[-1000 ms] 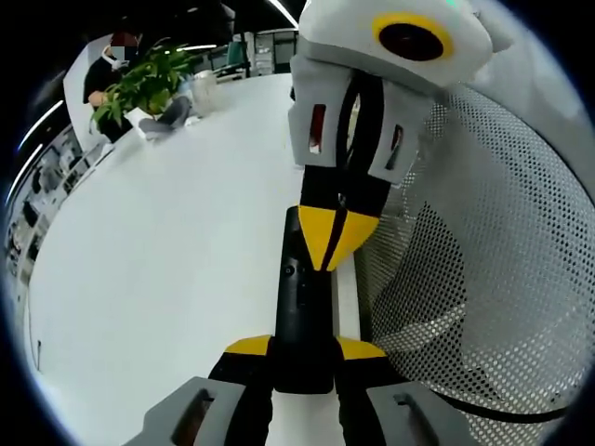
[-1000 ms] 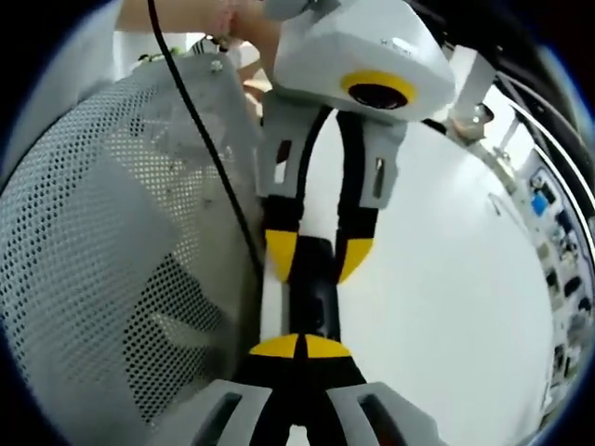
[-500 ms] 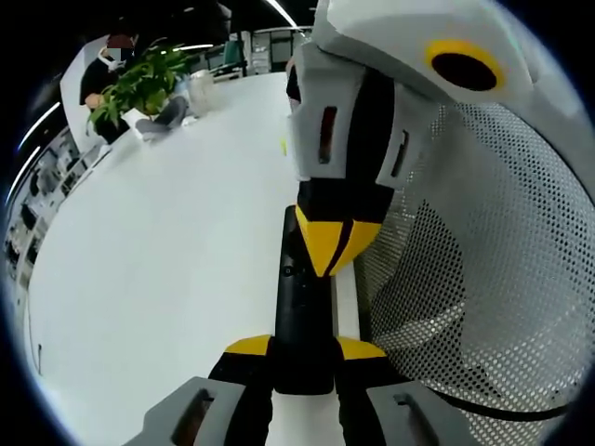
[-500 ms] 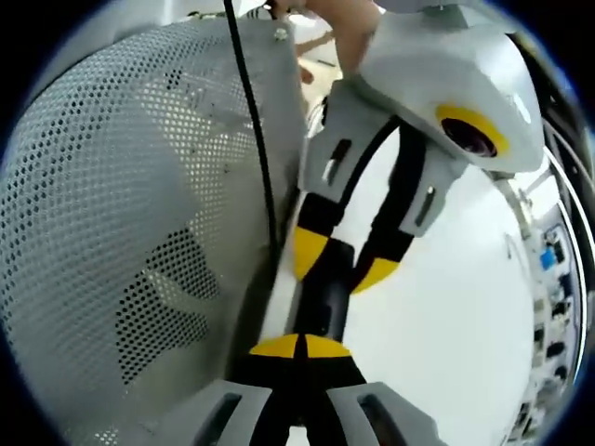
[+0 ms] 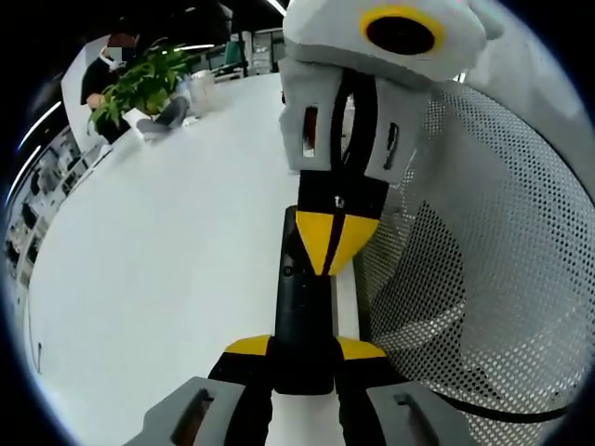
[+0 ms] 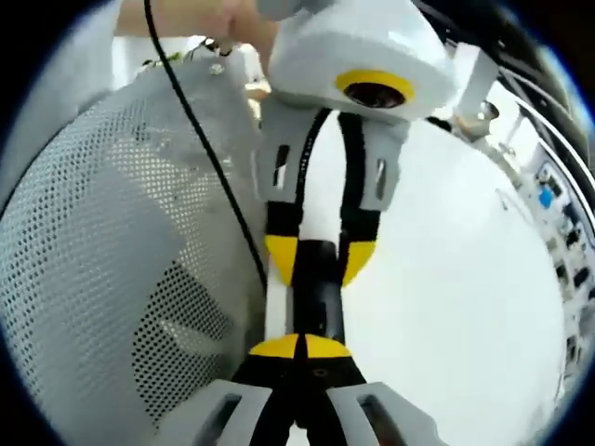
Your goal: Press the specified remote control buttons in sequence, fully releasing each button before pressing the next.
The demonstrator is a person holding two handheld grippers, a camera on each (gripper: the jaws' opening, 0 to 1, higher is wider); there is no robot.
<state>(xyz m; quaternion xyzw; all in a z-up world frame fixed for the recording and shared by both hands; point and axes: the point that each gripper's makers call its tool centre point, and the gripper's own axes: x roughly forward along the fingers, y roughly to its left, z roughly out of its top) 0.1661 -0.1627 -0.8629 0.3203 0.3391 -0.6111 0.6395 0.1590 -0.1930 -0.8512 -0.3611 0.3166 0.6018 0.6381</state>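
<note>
- Remote control (image 5: 303, 311) lies gripped at its near end by the left gripper (image 5: 304, 351), on the white surface (image 5: 158, 260).
- Right gripper (image 5: 331, 243), jaws together, tips on the remote beside a mesh basket (image 5: 483, 269).

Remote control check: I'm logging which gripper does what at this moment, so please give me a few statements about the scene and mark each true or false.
1. The left gripper is shut on the black remote control. True.
2. The right gripper's yellow tips are spread wide apart. False: they meet in a point over the remote.
3. A white perforated mesh panel stands right beside the remote. True.
4. The remote lies flat on the white table, free of any gripper. False: the left gripper clamps its near end.
5. A green potted plant stands at the far end of the table. True.
</note>
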